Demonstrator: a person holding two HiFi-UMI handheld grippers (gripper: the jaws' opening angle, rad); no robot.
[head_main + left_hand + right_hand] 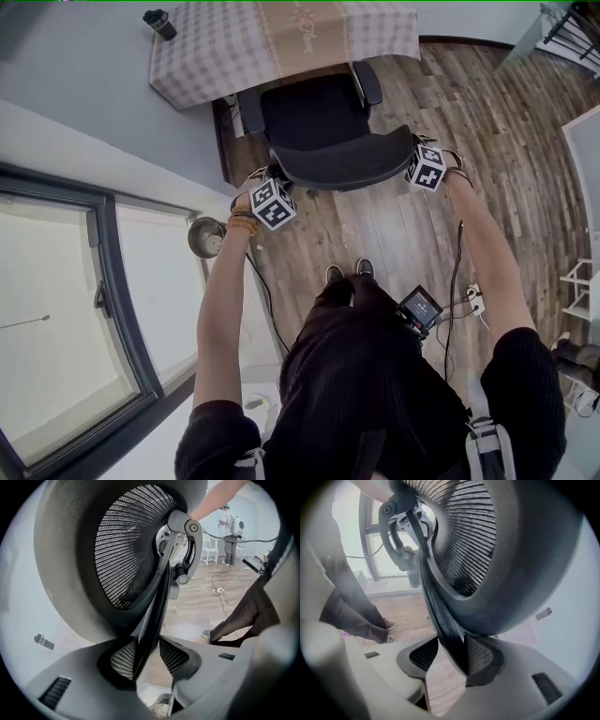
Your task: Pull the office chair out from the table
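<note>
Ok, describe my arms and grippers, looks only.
The left gripper and right gripper have pale grey shells with dark ribbed pads. Each carries a white cube with black square markers. The sleeves are short and black. Beaded bracelets ring the left wrist; a black cable runs beside the right arm.

Bare wooden floor point(506, 122) lies open right of the office chair point(319, 127) — the table point(216, 47) blocks ahead, the wall point(94, 103) closes off the left, and a cable point(457, 272) trails beside the shoes point(349, 272)
</note>
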